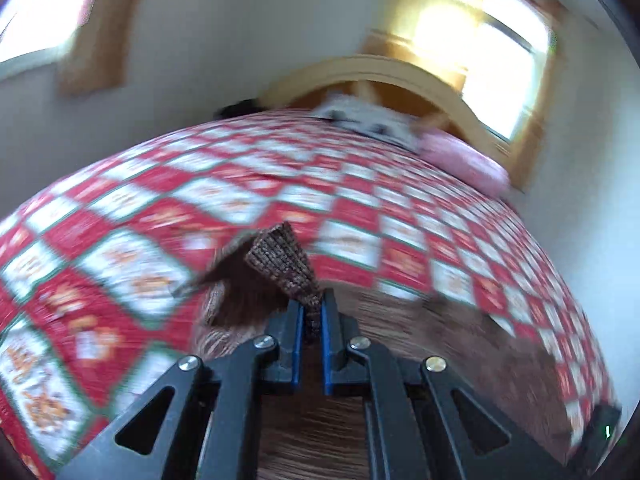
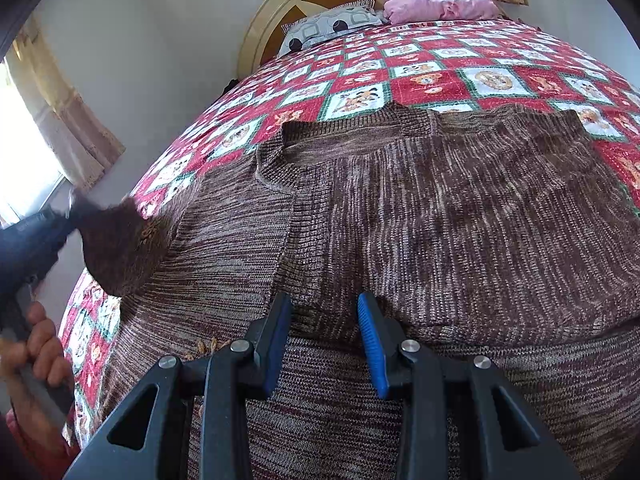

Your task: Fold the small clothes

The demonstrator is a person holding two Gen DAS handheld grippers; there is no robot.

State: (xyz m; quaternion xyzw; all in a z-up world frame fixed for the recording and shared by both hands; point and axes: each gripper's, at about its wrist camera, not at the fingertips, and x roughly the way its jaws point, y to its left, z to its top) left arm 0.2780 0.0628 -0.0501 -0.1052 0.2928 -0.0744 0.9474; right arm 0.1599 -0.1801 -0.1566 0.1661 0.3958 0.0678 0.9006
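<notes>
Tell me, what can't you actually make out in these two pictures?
- Left wrist view: the bedspread and pillows are smeared by motion blur.
- Left wrist view: which part of the sweater the left gripper pinches; it fills the frame too closely.
- Right wrist view: the sweater's near hem, hidden under the right gripper.
- Right wrist view: the hand is cut off by the edge.

My right tool (image 2: pixel 324 320), matt black plastic with ribbed blue pads (image 2: pixel 370 336) and shiny metal bolts (image 2: pixel 410 346), presses a coarse brown rib-knit sweater (image 2: pixel 460 208) on the bed's soft printed cotton quilt (image 2: pixel 420 76); beyond, a smooth painted wooden headboard (image 2: pixel 256 28).
</notes>
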